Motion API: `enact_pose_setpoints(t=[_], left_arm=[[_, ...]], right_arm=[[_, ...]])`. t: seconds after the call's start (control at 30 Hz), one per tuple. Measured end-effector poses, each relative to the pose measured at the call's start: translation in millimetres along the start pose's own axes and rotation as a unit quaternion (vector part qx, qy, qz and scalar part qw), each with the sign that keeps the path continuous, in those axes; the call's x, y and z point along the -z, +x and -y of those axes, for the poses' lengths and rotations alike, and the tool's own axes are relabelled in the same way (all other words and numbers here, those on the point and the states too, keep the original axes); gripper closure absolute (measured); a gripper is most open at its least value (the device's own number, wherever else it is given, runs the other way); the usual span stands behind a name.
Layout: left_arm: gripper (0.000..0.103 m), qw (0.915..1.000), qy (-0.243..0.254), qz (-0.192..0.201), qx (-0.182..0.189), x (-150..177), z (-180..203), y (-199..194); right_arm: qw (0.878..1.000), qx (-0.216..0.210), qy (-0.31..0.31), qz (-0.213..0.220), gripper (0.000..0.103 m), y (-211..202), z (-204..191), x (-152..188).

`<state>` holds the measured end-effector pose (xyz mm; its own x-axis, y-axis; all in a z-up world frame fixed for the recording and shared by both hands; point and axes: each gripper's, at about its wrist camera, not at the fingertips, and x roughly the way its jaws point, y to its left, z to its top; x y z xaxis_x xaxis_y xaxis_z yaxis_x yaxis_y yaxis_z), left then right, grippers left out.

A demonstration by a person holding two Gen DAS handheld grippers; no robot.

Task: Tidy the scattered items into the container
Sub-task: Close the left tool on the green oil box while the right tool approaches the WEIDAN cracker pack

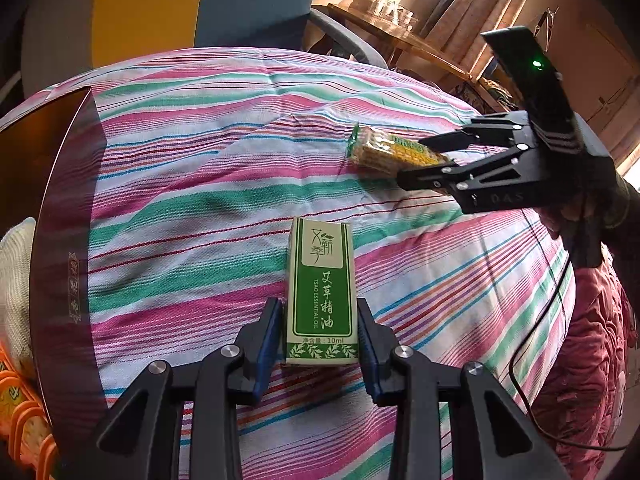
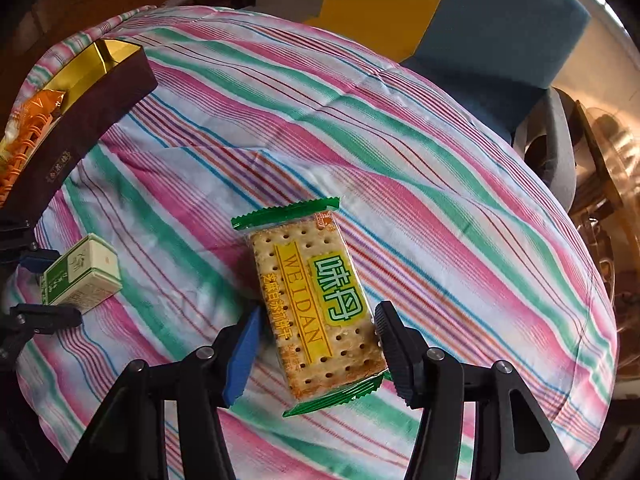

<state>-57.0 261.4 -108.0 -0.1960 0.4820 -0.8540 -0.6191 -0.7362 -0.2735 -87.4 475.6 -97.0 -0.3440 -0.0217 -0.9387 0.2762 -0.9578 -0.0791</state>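
A green-and-white essential oil box lies on the striped cloth between the fingers of my left gripper. The pads stand close beside its two sides with thin gaps, so the gripper is open. A packet of crackers in clear and green wrap lies between the fingers of my right gripper. The right pad touches its edge and the blue left pad stands clear of it. The dark maroon container with a gold lining sits at the left and holds orange items.
A striped pink, green and white cloth covers the whole work surface. A yellow and blue chair back stands behind it. A black cable hangs by a red quilt at the right. A hand holds the right gripper.
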Motion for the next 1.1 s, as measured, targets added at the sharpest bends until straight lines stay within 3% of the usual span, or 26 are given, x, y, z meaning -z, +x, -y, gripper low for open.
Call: enact_pose_setpoints(t=[0.37, 0.63, 0.73, 0.9, 1.1], left_arm=[[0.068, 0.9999, 0.007, 0.003, -0.014, 28.6, 2.3, -18.1], [0.067, 0.9999, 0.008, 0.006, -0.01, 52.2, 1.0, -35.5], [0.066, 0.9999, 0.007, 0.011, -0.01, 54.6, 0.5, -42.6], [0.063, 0.9997, 0.012, 0.017, -0.01, 43.5, 5.9, -48.2], [0.063, 0.9995, 0.02, 0.009, -0.023, 12.9, 15.2, -33.9]], right_arm=[[0.989, -0.025, 0.143, 0.017, 0.047, -32.3, -78.0, 82.3], [0.974, -0.043, 0.217, 0.043, 0.045, -42.4, -118.6, 109.1], [0.965, -0.056, 0.249, 0.064, 0.038, -47.3, -125.1, 120.2], [0.944, -0.056, 0.304, 0.118, 0.035, -60.3, -126.0, 139.5], [0.932, -0.02, 0.334, 0.142, 0.035, -71.1, -123.1, 161.3]])
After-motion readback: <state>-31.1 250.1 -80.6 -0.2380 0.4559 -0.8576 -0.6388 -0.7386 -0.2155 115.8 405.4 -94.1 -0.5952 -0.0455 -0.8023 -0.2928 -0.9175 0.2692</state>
